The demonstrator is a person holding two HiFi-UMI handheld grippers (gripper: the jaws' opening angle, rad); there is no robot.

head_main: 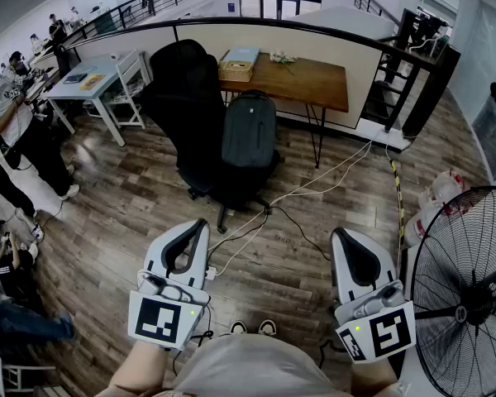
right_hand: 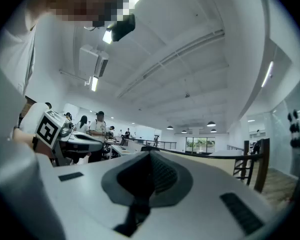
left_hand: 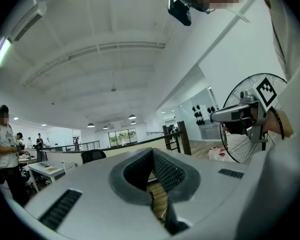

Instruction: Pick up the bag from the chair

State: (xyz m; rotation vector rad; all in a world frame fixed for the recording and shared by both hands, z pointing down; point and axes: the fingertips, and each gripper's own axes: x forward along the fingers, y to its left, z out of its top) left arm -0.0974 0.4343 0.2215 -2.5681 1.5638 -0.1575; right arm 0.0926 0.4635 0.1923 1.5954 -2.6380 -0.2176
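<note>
- The bag (head_main: pixel 249 131), a dark grey backpack, stands upright on the seat of a black office chair (head_main: pixel 184 110), at about 12 o'clock from the person in the head view.
- The chair's tall backrest rises just beside the bag, at its 9 o'clock; the chair's wheeled base rests on the wooden floor (head_main: pixel 132 213).
- The left tool (head_main: pixel 200 223) is held low at 7 o'clock of the head view, pointing level toward the chair. Its own view shows the two ridged pads pressed together with nothing between them.
- The right tool (head_main: pixel 339 235) is held low at 5 o'clock, also level. Its jaws are closed on themselves and empty.
- Both tools are well apart from the bag, with bare floor between.
- A wooden bench (head_main: pixel 310 81) stands behind the chair at 1 o'clock, against a curved half-wall with a dark rail.
- On the wooden bench's left end sits what looks like a woven basket (head_main: pixel 236 71) with a flat blue thing on top; the view is too small to be sure.
- A white bench (head_main: pixel 95 77) stands at 10 o'clock, and people stand or sit along the left edge at 9 o'clock.
- A large floor fan (head_main: pixel 467 292) fills the 4 o'clock corner, near the right tool.
- White and black cables (head_main: pixel 310 187) run across the floor from the chair's base toward 2 o'clock.
</note>
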